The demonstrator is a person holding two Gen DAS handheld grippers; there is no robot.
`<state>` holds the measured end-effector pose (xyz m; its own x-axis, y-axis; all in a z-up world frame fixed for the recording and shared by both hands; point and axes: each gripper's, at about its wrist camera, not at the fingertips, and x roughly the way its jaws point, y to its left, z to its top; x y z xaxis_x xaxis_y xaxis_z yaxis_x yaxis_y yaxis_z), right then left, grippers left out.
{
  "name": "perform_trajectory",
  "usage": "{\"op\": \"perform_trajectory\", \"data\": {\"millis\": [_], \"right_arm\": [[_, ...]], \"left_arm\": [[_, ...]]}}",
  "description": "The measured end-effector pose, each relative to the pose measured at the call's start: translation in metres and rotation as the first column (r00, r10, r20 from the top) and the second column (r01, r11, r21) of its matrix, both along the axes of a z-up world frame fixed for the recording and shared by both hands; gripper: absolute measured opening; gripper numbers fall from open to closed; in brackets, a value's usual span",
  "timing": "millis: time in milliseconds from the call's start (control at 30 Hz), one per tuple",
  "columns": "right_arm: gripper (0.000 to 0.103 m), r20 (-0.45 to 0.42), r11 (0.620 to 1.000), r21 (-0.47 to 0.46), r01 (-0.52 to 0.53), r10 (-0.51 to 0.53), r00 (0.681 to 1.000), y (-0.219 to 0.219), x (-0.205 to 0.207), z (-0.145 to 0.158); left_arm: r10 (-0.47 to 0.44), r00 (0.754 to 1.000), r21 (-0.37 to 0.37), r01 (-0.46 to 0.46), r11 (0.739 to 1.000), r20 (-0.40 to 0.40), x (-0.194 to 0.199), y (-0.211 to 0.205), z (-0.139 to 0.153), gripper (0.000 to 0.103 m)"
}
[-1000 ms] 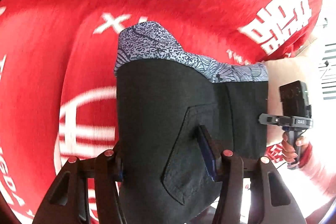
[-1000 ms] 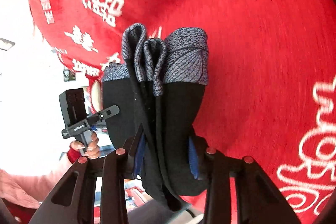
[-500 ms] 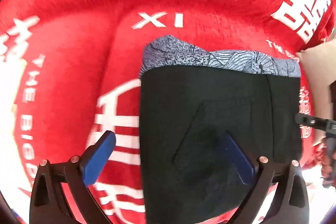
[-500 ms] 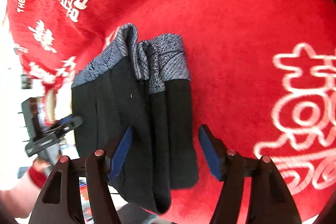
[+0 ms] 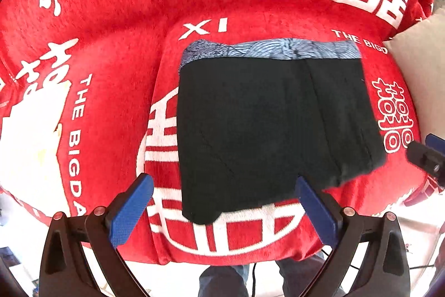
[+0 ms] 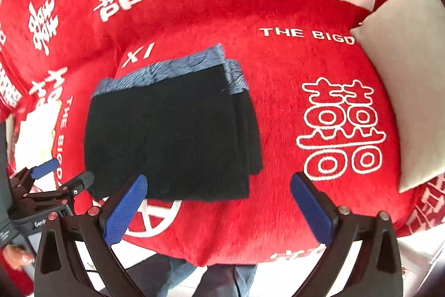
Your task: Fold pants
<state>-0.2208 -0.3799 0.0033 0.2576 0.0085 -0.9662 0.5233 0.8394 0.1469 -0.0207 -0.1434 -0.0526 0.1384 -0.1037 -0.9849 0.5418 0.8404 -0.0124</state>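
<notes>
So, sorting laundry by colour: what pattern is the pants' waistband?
The waistband is blue-grey with fine dark wavy lines; the pants are black. Clearest in the left wrist view.

One folded pair of pants [image 5: 267,124], two claws, one red blanket [image 5: 116,18], seemingly one pale cushion [image 6: 408,91]

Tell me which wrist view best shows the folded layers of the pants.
Right wrist: the pants show stacked layer edges along their right side. The left wrist view shows the pants flat from above, layers barely visible.
</notes>
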Motion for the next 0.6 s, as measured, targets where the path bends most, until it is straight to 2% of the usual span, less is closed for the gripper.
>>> {"op": "perform_trajectory", "data": {"millis": [267,600], "right_arm": [[0.103,-0.053,1.000,-0.022,0.008,-0.009,0.999,0.027,-0.002,0.009],[0.103,-0.072,0.998,-0.057,0.006,-0.010,0.997,0.048,0.000,0.016]], "left_arm": [[-0.003,1.000,0.004,0.003,1.000,0.000,-0.010,0.002,0.016,0.102],[-0.018,0.999,-0.004,0.018,1.000,0.026,-0.012,0.011,0.031,0.102]]}}
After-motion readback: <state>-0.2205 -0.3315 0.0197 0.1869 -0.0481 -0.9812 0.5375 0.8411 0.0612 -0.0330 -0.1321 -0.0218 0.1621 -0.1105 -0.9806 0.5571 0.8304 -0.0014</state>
